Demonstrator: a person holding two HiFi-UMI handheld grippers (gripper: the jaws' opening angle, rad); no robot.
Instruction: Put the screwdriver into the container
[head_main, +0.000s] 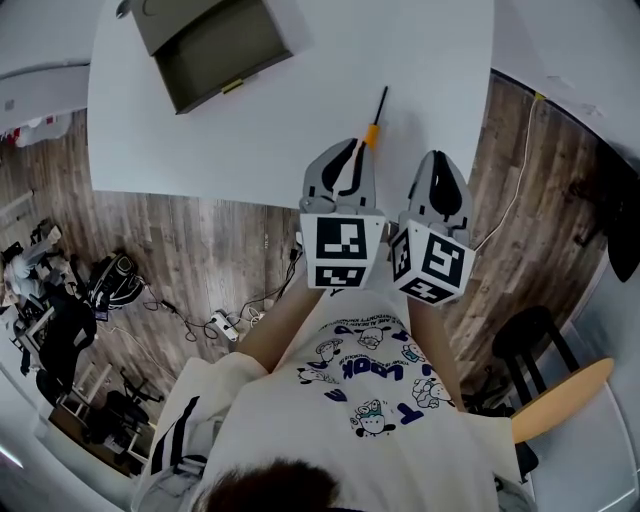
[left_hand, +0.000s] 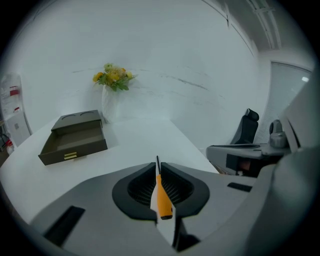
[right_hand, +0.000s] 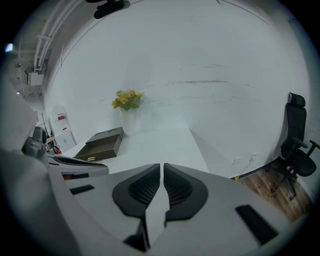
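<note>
The screwdriver (head_main: 375, 118), with an orange handle and a thin black shaft, lies on the white table (head_main: 300, 110) near its front edge. My left gripper (head_main: 343, 160) hovers just short of the handle with its jaws shut and nothing in them. In the left gripper view the orange handle of the screwdriver (left_hand: 163, 197) shows through the narrow slit of the left gripper (left_hand: 158, 165). My right gripper (head_main: 440, 185) hangs beside it over the table's edge, and the right gripper (right_hand: 162, 167) is shut and empty. The container (head_main: 210, 45), an olive box lying open, sits at the far left; the same container (left_hand: 75, 142) (right_hand: 102, 145) shows in both gripper views.
A vase of yellow flowers (left_hand: 114, 76) stands behind the container by the wall. A black office chair (right_hand: 295, 145) is off to the right. A wooden stool (head_main: 560, 395) and a power strip with cables (head_main: 225, 325) are on the wood floor.
</note>
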